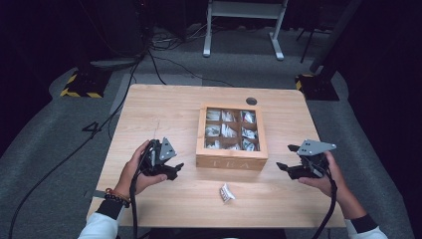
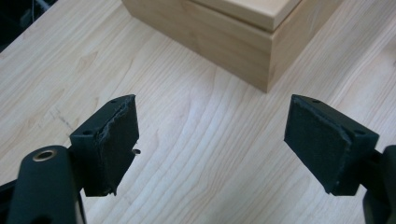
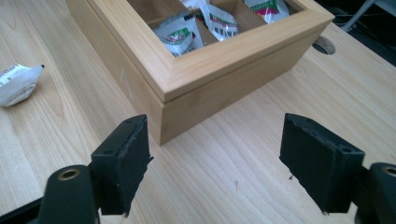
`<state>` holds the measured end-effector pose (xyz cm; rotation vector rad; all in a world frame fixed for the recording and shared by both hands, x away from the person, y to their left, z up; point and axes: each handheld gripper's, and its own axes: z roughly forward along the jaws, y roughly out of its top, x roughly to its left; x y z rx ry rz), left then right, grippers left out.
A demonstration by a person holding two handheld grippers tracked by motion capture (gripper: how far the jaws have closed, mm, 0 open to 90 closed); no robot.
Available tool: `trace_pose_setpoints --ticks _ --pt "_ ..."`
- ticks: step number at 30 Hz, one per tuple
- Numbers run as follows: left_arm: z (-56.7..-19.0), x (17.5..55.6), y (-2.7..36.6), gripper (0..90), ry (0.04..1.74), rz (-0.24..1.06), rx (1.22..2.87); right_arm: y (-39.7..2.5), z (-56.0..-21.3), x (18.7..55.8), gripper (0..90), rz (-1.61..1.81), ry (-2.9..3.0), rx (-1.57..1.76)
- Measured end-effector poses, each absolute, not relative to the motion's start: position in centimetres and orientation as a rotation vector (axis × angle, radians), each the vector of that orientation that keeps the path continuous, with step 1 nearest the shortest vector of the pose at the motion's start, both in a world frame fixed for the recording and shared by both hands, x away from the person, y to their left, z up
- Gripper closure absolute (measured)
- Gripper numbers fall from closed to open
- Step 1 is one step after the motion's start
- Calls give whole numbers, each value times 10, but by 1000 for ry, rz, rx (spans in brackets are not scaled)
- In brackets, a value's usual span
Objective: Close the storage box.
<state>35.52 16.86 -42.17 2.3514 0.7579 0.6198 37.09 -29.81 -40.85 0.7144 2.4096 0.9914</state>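
Observation:
A wooden tea box [image 1: 231, 160] with a glass-paned lid sits mid-table, its lid down, with several tea packets in its compartments. One loose white tea packet [image 1: 227, 192] lies on the table in front of it, also at the left edge of the right gripper view [image 3: 16, 83]. My left gripper [image 1: 175, 169] hovers left of the box, open and empty; its pads [image 2: 116, 140] frame the box corner [image 2: 268, 51]. My right gripper [image 1: 286, 159] is right of the box, open and empty, its jaws pointed at the box's near corner [image 3: 163, 116].
The light wood table [image 1: 149, 114] has a round cable hole [image 1: 251, 101] behind the box. Beyond the table are a white stand's legs [image 1: 244, 30], black cables on grey floor, and yellow-black striped bases [image 1: 79, 87] at both sides.

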Motion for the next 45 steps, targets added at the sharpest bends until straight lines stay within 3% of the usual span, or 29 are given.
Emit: trace_pose_setpoints --ticks 26,45 --pt "-455 332 212 180 855 669 2398 -345 -445 357 246 935 2388 853" --pt "-481 331 245 177 955 587 2382 -389 -482 348 242 969 2362 1050"
